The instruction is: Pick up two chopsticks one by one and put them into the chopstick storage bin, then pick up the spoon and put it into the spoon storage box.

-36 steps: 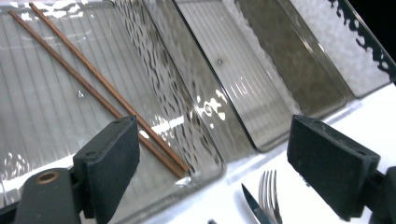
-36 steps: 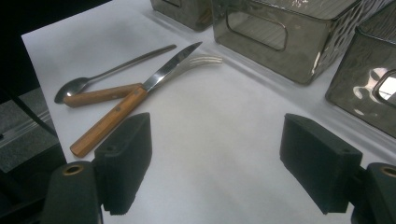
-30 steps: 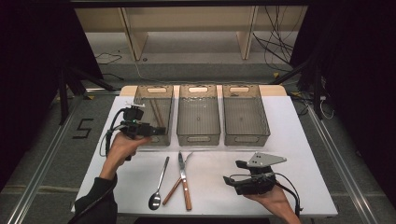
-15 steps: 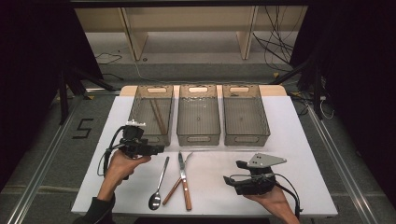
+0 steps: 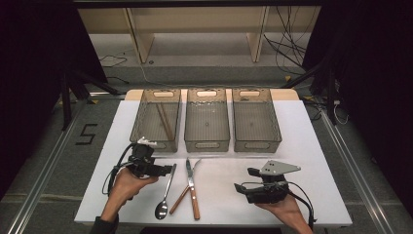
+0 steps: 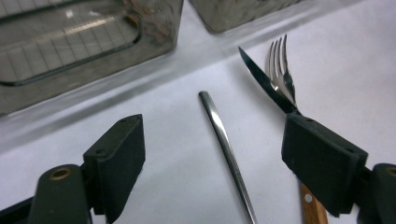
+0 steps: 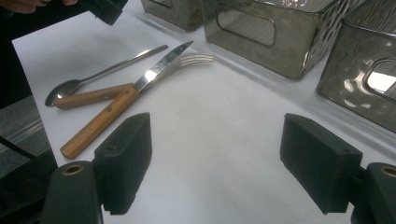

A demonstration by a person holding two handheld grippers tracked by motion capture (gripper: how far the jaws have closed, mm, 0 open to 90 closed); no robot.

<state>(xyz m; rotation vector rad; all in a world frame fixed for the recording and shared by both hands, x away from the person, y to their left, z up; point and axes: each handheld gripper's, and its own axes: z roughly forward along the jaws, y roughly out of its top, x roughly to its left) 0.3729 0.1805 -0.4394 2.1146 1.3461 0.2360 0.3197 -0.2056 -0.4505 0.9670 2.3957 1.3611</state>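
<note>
Left claw (image 5: 170,169), spread wide, straddles the spoon (image 6: 225,142) handle for a pinch near the tabletop's (image 5: 311,146) front-left corner; right claw (image 5: 237,186) waits spread.

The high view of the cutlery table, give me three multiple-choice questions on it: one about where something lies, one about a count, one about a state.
1. Where does the shiny metal spoon lie?
A. Inside the middle bin
B. On the white table, left of the wooden-handled knife
C. Between the right gripper's pads

2. How many clear grey plastic bins stand in the row?
A. Two
B. Three
C. Five

3. How does the left gripper stand?
A. Open, jaws either side of the spoon's handle, not touching it
B. Shut on the wooden-handled fork
C. Shut on nothing

Answers:
1 B: the high view shows the spoon flat on the table beside the knife.
2 B: three bins sit side by side behind the cutlery.
3 A: the left gripper view shows bare table between each pad and the handle.
</note>
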